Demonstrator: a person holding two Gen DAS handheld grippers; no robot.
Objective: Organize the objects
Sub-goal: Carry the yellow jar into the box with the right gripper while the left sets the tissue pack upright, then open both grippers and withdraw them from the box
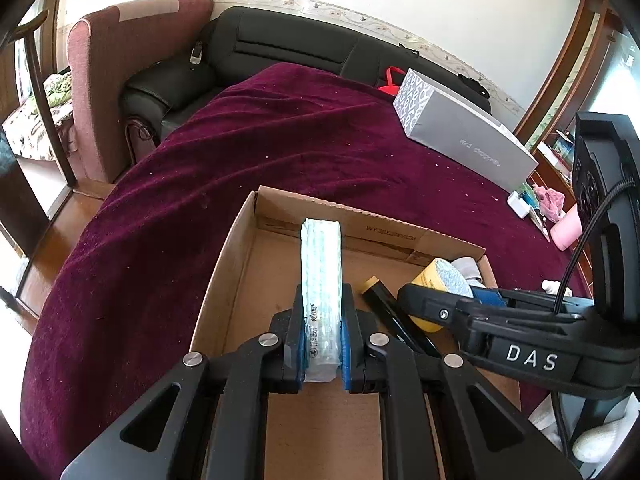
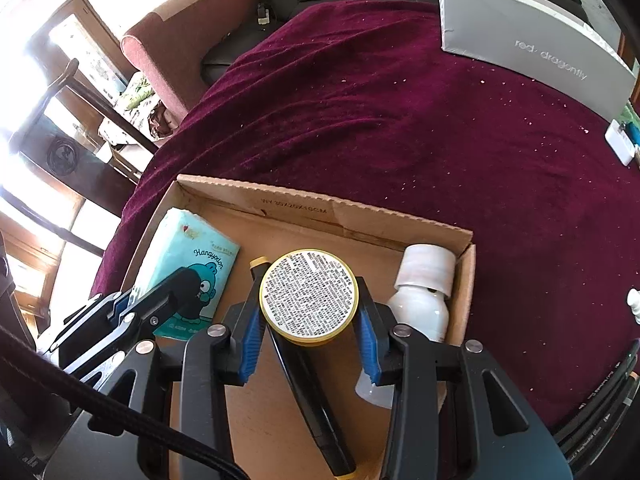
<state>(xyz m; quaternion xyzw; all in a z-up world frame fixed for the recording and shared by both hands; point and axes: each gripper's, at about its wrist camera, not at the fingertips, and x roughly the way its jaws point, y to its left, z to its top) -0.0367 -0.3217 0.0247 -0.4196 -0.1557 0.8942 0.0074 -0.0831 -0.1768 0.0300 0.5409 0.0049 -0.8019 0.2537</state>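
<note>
The left gripper (image 1: pixel 322 320) clenches a tissue pack (image 1: pixel 321 280) on edge; the right gripper (image 2: pixel 308 320) grasps a round yellow tin (image 2: pixel 308 295). Both hang over the cardboard box (image 2: pixel 320 200) beneath them. A black pen (image 2: pixel 308 392) and white bottle (image 2: pixel 420 300) already lie inside; setting down and releasing remains, I judge.

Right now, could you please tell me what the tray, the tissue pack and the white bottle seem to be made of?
Tray: brown corrugated cardboard, matte, with a torn perforated rim.
Tissue pack: soft paper tissues in thin glossy plastic film, judging by its sheen and printed cartoon.
White bottle: probably smooth plastic, slightly glossy, with a paler cap.
</note>
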